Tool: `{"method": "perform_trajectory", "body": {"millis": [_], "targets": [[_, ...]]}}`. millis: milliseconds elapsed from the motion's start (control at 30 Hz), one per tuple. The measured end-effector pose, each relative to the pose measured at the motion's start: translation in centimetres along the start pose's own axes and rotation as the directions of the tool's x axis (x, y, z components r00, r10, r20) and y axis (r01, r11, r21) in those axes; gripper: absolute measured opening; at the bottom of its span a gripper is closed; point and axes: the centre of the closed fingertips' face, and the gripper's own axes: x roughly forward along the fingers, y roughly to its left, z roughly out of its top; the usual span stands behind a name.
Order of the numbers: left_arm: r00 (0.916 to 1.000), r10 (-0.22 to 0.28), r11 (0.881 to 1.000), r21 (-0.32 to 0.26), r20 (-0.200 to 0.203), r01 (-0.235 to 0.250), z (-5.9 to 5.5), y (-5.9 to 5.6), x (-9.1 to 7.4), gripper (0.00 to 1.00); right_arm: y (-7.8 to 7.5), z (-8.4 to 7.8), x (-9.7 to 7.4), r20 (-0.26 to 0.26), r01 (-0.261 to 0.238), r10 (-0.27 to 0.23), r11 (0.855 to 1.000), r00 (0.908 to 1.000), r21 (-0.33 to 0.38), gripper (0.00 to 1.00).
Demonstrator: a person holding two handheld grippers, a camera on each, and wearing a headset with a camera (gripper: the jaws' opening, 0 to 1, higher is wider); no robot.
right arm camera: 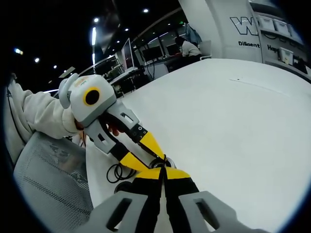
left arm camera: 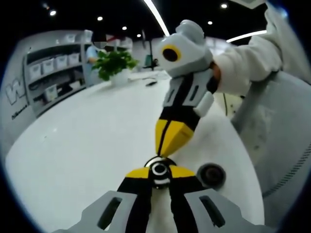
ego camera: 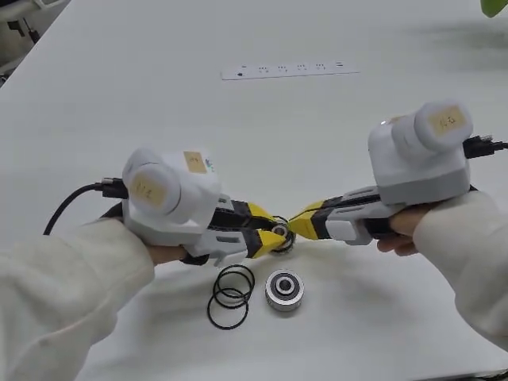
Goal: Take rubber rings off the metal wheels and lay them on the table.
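Note:
My left gripper (ego camera: 275,231) is shut on a small metal wheel (ego camera: 280,233) and holds it just above the white table (ego camera: 238,135). In the left gripper view its yellow tips (left arm camera: 159,173) clamp the wheel (left arm camera: 159,169) from both sides. My right gripper (ego camera: 294,226) comes in from the right, and its shut tips (left arm camera: 163,151) pinch the black rubber ring at the wheel's rim. The right gripper view has its own jaws (right arm camera: 164,171) pressed together against the left gripper (right arm camera: 156,162). Three black rings (ego camera: 231,295) lie loose beside a second wheel (ego camera: 283,289).
A white power strip (ego camera: 290,70) lies at the far side of the table. A black cable (ego camera: 67,202) trails off the left gripper. A potted plant (left arm camera: 114,63) stands at the table's far end, with shelves (left arm camera: 48,73) behind. The near table edge (ego camera: 317,373) is close.

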Motion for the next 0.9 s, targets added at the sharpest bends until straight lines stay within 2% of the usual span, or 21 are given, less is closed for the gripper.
{"method": "perform_trajectory", "body": {"millis": [100, 233, 433, 600, 700, 900], "targets": [[1.0000, 0.002, 1.000, -0.015, -0.006, -0.002, 0.1, 0.0, -0.2, 0.14, -0.1, 0.0, -0.1, 0.000, 0.003, -0.003, 1.000, 1.0000, 0.004, 0.00], [1.0000, -0.008, 1.000, -0.007, -0.001, 0.008, 0.5, -0.3, -0.6, 0.20, -0.1, 0.2, -0.1, 0.005, 0.004, -0.004, 1.000, 1.0000, 0.004, 0.00], [0.9986, 0.012, 0.999, -0.031, 0.051, -0.011, 2.4, 0.1, -2.1, 0.30, -0.1, 0.3, -0.3, 0.011, 0.006, -0.007, 1.000, 0.9999, 0.016, 0.00], [0.9953, 0.055, 0.998, -0.014, 0.079, -0.054, 4.0, 0.6, -4.2, 0.39, -0.1, 0.5, -0.5, 0.019, 0.009, -0.009, 1.000, 0.9998, 0.019, 0.00], [0.9931, 0.063, 0.998, -0.021, 0.099, -0.061, 4.8, 0.4, -5.5, 0.44, -0.1, 0.7, -0.6, 0.024, 0.010, -0.010, 1.000, 0.9997, 0.024, 0.00], [0.9902, 0.074, 0.997, -0.014, 0.119, -0.072, 5.7, -0.4, -8.0, 0.51, -0.1, 1.0, -0.8, 0.033, 0.012, -0.013, 1.000, 0.9994, 0.023, 0.00]]}}
